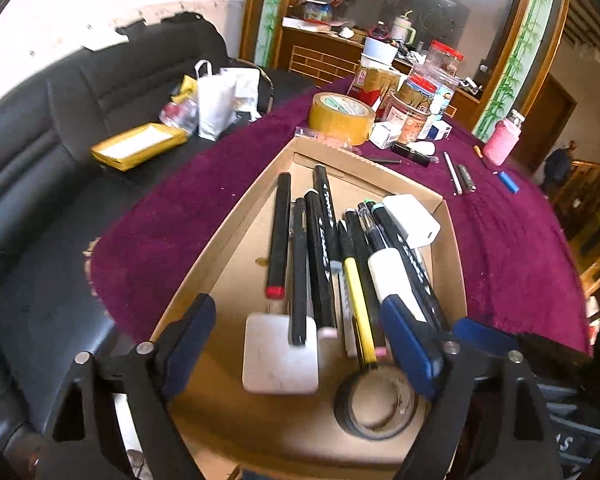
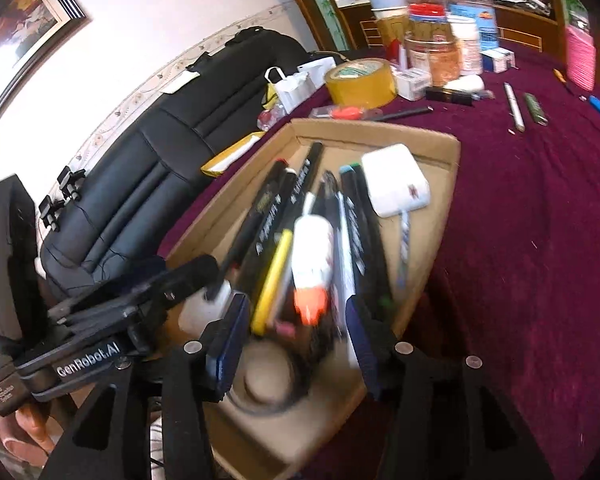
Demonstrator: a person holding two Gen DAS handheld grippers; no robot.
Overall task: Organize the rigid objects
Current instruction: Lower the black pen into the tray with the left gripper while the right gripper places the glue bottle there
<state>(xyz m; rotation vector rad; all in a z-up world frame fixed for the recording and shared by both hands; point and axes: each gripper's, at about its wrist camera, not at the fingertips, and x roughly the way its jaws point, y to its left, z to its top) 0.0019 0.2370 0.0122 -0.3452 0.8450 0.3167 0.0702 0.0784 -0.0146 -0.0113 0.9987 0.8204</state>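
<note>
Both tools hang released over the cardboard box (image 1: pixel 236 236), while the loose white pen (image 1: pixel 453 174) lies far ahead-right of the right tool (image 2: pixel 292 344), lengthwise away from it, nearer than the left tool (image 1: pixel 300 344).

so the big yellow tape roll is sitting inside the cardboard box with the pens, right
Not quite: the yellow tape roll sits outside the cardboard box, on the purple cloth beyond its far corner. The pens are inside the box, as you said. The left wrist view shows this clearly.
</note>
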